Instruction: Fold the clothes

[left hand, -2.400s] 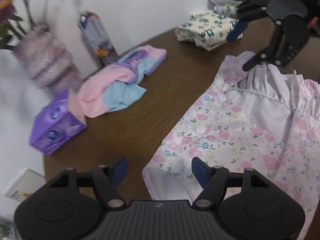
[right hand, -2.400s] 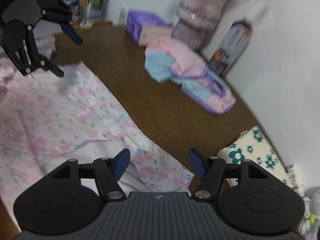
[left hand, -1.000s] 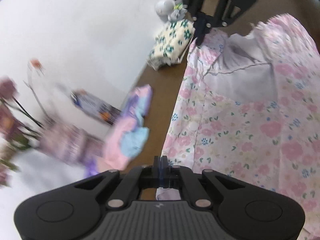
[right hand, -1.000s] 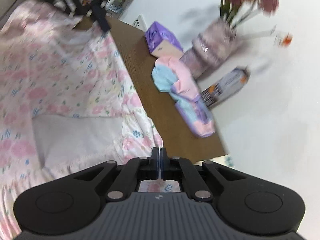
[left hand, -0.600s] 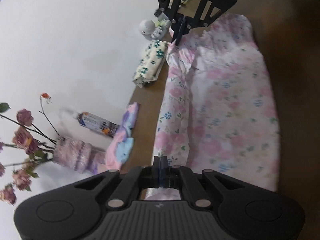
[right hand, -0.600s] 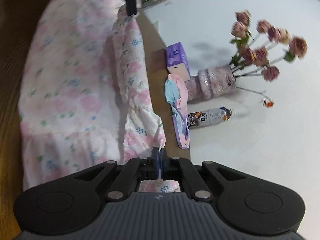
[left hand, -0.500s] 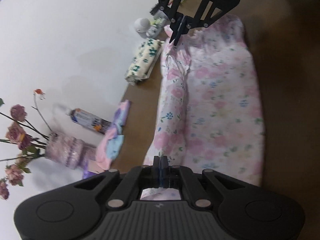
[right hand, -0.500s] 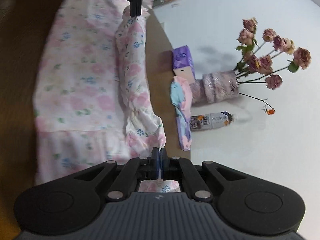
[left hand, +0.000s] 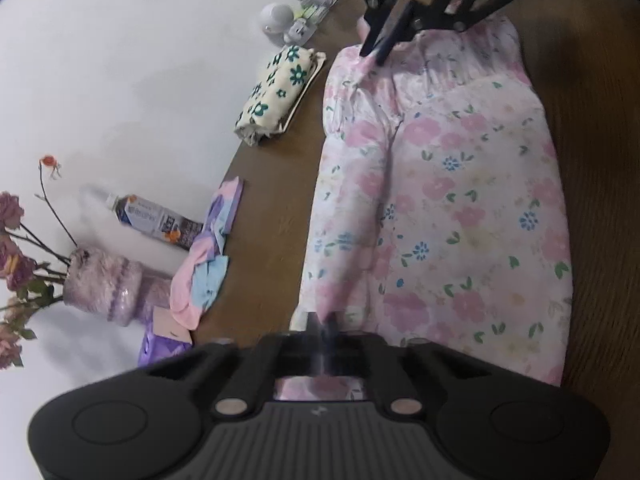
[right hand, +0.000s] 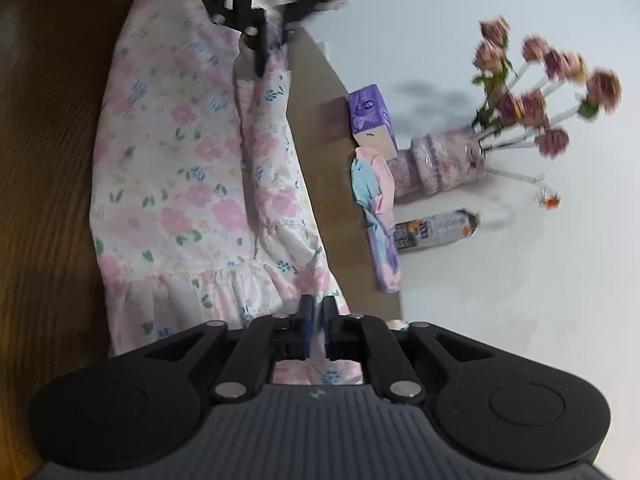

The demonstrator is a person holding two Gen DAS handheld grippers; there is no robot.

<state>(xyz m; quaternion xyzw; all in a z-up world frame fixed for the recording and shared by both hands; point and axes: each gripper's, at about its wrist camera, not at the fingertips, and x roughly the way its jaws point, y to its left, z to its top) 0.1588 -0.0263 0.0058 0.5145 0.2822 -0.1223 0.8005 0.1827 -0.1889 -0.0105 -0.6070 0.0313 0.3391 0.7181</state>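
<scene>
A pink floral garment (left hand: 460,200) lies lengthwise on the brown table (left hand: 600,160), doubled over itself, with one long edge still raised along the wall side. My left gripper (left hand: 322,328) is shut on one end of that raised edge. My right gripper (right hand: 316,316) is shut on the ruffled end of the same garment (right hand: 172,168). Each gripper shows in the other's view: the right gripper (left hand: 380,52) at the far end, and the left gripper (right hand: 262,60) likewise pinching cloth. Both views are slightly blurred by motion.
Along the wall stand a folded cream cloth with green flowers (left hand: 280,92), a pink-and-blue folded garment (left hand: 208,264), a lying bottle (left hand: 156,220), a fuzzy vase of dried roses (left hand: 108,292), a purple tissue pack (right hand: 370,116) and a white figurine (left hand: 276,20). Bare table (right hand: 40,160) lies beyond the garment.
Both grippers went from open to shut on the garment's edge, lifted it and carried it across. In the last half second they have come lower and closer to the cloth.
</scene>
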